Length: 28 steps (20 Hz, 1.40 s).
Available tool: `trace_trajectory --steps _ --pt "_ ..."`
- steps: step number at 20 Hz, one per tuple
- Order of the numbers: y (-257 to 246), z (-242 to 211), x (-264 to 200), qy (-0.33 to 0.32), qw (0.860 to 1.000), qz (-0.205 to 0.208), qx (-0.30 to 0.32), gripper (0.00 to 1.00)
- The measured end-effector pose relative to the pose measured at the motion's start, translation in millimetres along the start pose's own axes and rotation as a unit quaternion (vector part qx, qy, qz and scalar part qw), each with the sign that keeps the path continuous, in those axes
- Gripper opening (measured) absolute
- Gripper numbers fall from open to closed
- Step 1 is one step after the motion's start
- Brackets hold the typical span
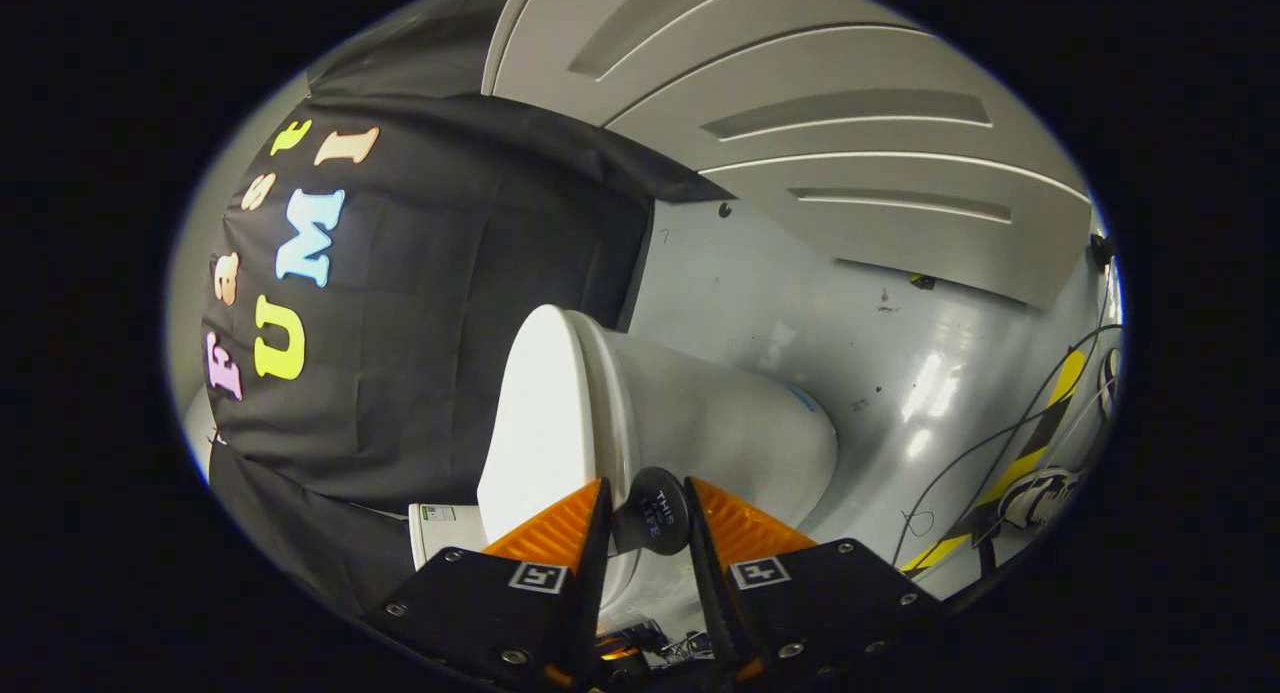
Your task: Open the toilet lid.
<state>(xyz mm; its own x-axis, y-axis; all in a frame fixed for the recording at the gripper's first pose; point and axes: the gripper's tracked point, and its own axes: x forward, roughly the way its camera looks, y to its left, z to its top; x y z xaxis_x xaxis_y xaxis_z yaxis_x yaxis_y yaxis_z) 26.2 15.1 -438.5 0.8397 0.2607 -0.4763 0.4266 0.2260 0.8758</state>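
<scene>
We see the toilet lid (535,423) just ahead of the claw (648,518), a smooth white oval seen tilted, its face turned toward ten o'clock and its rim running down between the fingers. Behind it, toward three o'clock, the white toilet bowl (730,433) swells out and meets the glossy grey floor (900,353). A small round black knob (660,511) with faint lettering sits against the lid's rim — right between the two orange fingers (555,528). The fingers stand narrowly apart, one on each side of the knob and rim; we cannot tell whether both pads press on it.

At eight o'clock from the lid a white box-like thing (440,533) pokes out from under the black cloth wall (430,353), which fills the side from nine to eleven o'clock. From twelve to two o'clock, beyond the bowl, stands a grey panelled door (800,103). Out at four o'clock a yellow-and-black striped tape (1030,443) runs along the floor, with thin dark cables (960,463) looping over it — and a coiled bundle beside them.
</scene>
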Motion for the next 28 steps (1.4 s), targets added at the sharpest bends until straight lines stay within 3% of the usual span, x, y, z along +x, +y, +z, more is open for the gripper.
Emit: trace_trajectory --steps 7,13,20,28 --pt "4.9 0.9 -5.6 -0.005 0.997 0.046 0.056 0.19" --pt "13.4 -1.8 -5.3 -0.020 0.999 0.038 0.014 0.01" --pt "29.2 3.2 -19.9 -0.053 0.997 0.027 -0.042 0.00" --pt "67.0 6.2 -43.3 -0.081 0.986 0.025 -0.141 0.00"
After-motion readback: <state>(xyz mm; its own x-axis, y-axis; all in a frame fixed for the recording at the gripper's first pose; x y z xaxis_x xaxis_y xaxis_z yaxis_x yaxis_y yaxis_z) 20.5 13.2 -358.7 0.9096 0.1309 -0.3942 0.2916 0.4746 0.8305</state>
